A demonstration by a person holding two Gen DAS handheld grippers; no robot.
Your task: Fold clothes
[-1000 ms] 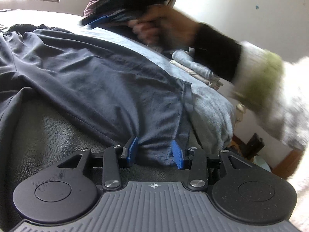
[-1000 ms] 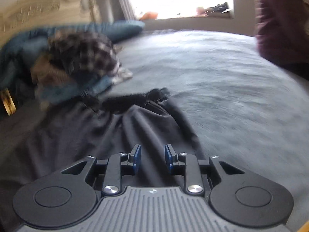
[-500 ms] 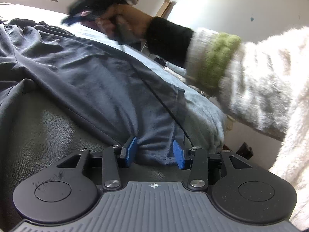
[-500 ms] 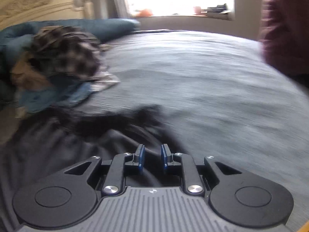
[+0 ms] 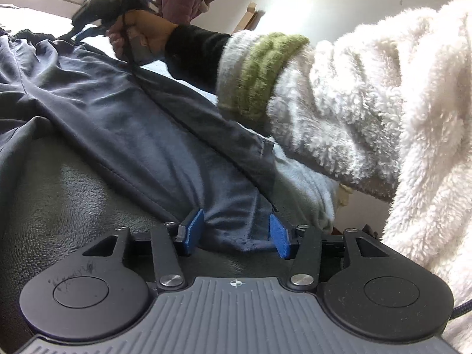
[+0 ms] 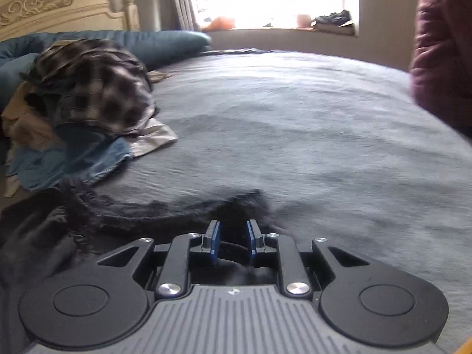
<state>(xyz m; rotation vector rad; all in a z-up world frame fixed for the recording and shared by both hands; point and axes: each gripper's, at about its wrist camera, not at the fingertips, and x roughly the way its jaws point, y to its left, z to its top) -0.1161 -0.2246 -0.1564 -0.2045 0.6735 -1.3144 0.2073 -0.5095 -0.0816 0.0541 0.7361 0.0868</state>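
Observation:
Dark navy trousers (image 5: 124, 124) lie spread on the grey bed. My left gripper (image 5: 236, 236) is open, its blue pads on either side of a trouser leg's hem. In the right wrist view my right gripper (image 6: 231, 243) is narrowed around the trousers' dark elastic waistband (image 6: 177, 206), with a fold of it between the pads. The right gripper also shows in the left wrist view (image 5: 97, 8), held in a hand at the far end of the trousers.
A pile of clothes with a plaid shirt (image 6: 88, 88) and a blue garment (image 6: 67, 159) sits at the left by the headboard (image 6: 59, 8). A person in a maroon jacket (image 6: 442, 59) stands at the right. The grey blanket (image 6: 295, 124) stretches ahead.
My right gripper has moved forward along the trousers to the waistband and narrowed on it. My left gripper has stayed at the hem, open.

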